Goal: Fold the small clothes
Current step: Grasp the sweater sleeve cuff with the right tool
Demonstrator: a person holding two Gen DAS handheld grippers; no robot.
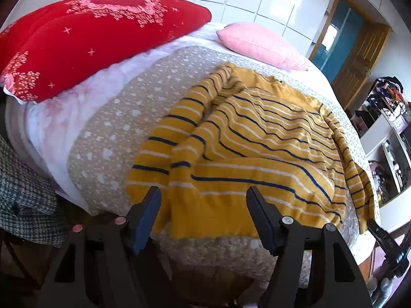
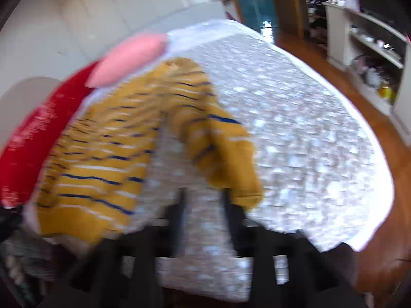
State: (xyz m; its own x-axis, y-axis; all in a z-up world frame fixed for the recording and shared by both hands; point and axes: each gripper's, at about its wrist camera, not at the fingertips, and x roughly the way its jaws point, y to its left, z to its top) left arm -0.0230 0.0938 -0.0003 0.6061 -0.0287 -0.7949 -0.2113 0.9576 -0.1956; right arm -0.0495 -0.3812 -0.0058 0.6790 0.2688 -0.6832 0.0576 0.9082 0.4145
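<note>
One striped sweater [image 1: 257, 138], one red quilt [image 1: 90, 41], one pink pillow [image 1: 259, 43].

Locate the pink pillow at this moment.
In the left wrist view, the pink pillow lies at the bed's far end, beyond the yellow striped sweater and right of the red quilt.

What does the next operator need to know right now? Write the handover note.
Left claw: open, empty, just above the near hem of the yellow striped sweater.
Right claw: blurred, looks open, by the right sleeve; contact unclear.
Sweater lies flat on the bed cover; the left sleeve is folded over the body, the right sleeve is still out to the side.
Left: fold in the right sleeve, then fold the body.
</note>
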